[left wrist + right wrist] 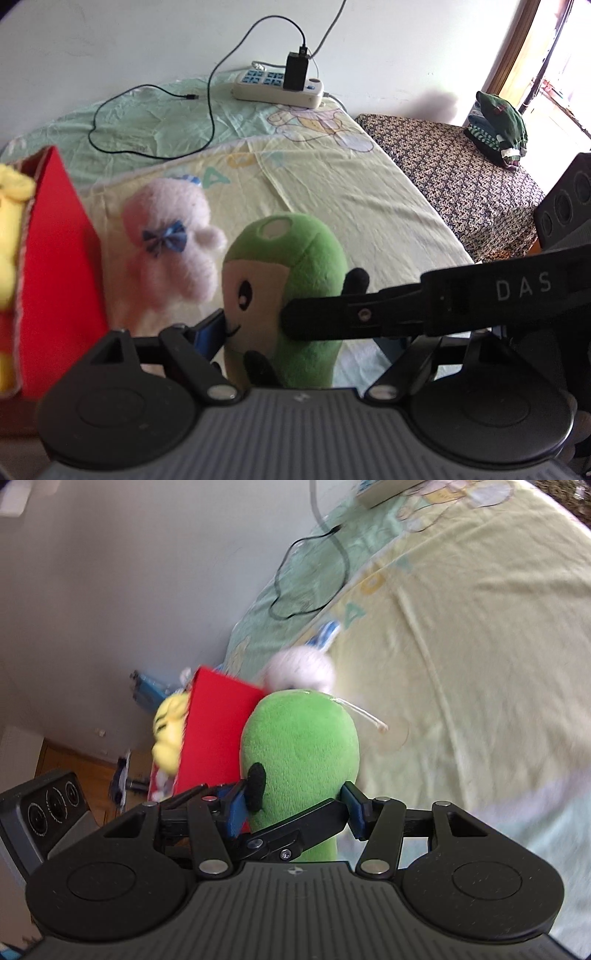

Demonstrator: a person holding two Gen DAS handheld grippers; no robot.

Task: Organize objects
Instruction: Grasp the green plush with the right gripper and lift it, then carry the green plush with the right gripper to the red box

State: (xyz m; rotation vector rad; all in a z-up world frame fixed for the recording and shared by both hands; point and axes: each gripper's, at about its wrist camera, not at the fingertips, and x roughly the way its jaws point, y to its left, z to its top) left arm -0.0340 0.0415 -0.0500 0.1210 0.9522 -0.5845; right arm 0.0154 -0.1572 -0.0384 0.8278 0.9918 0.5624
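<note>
My right tool (295, 805) is closed on the green plush toy (299, 738). Its two blue pads (236, 808) press into the toy's lower body from either side, and the toy stands upright between them, just above the bed (480, 646).

My left tool (291, 332) meets the same toy (295, 251) from the face side. One blue pad (212, 328) touches the toy's cheek. The other finger is hidden behind the black finger of my right tool, which crosses the left wrist view, so I cannot tell whether the left tool really has a grip.

Just beside the green toy, on the left, a white plush toy (166, 240) with a blue bow lies on the pale yellow-green sheet (332, 184). Beyond it stands a red box (59, 258) with a yellow plush toy (11, 221) inside, showing above its rim.

Well apart, at the far end of the bed by the wall, lies a white power strip (277, 86) with a black charger (295, 70) plugged into it. A black cable (207, 110) loops loosely over the sheet.
</note>
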